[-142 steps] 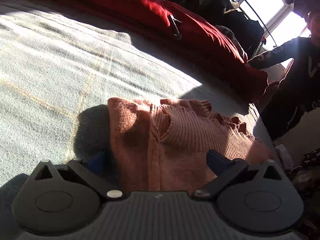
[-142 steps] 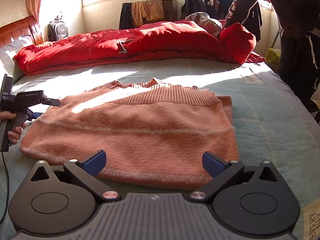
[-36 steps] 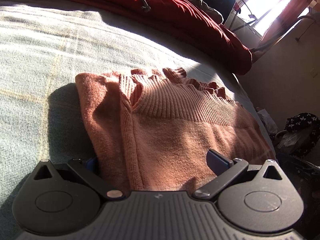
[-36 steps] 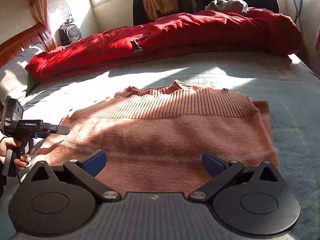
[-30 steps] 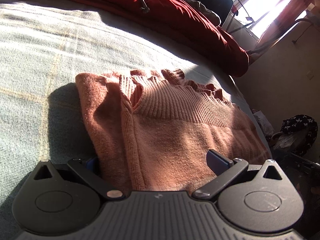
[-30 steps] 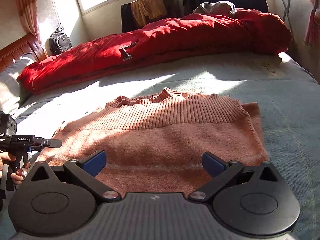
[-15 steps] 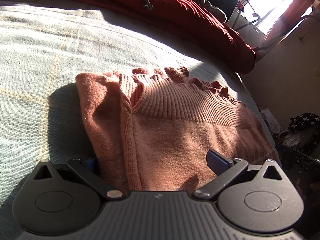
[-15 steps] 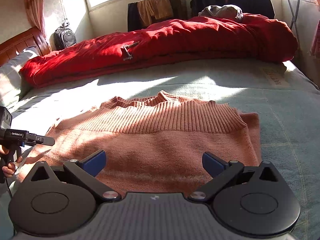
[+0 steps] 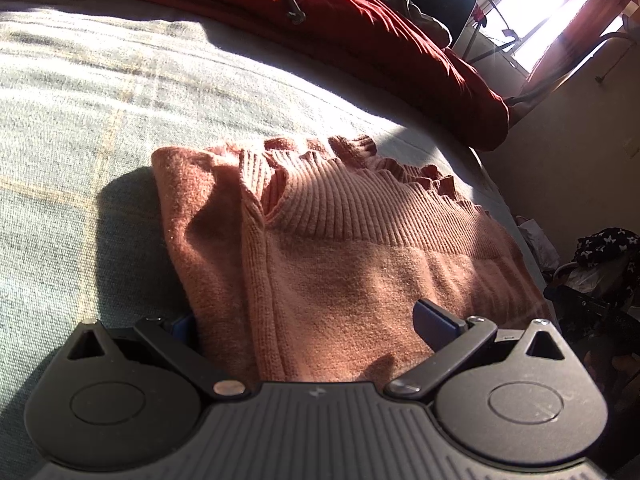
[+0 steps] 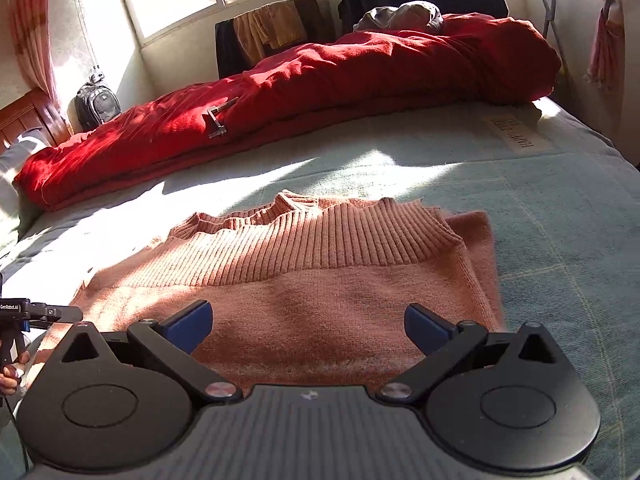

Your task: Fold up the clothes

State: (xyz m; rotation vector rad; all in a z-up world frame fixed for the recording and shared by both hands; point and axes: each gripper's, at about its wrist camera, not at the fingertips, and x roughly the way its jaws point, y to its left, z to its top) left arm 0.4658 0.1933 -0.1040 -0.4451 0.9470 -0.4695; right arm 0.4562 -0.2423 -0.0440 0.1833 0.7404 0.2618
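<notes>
A salmon-pink knit sweater [image 9: 352, 264] lies folded flat on the grey-green bedspread [image 9: 80, 128], ribbed hem on top. My left gripper [image 9: 310, 322] is open and low at the sweater's end, with the fabric edge lying between its blue fingers; the left finger [image 9: 183, 326] is half hidden behind the fold. In the right wrist view the sweater [image 10: 320, 276] spreads across the middle. My right gripper [image 10: 308, 326] stands open over its near long edge, with nothing clamped. The left gripper [image 10: 40, 314] shows at that view's far left, held by a hand [image 10: 10, 368].
A rolled red duvet [image 10: 320, 88] runs along the far side of the bed. A wooden headboard [image 10: 28, 116] and backpack [image 10: 98, 106] are at the left, hanging clothes [image 10: 276, 28] under the window. Bare bedspread [image 10: 568, 216] lies right of the sweater; floor clutter [image 9: 600, 248] sits past the bed's edge.
The right gripper has come in lower and closer over the sweater's near edge. The left gripper stays at the sweater's end, barely shifted. A person in dark clothes seen earlier is out of view.
</notes>
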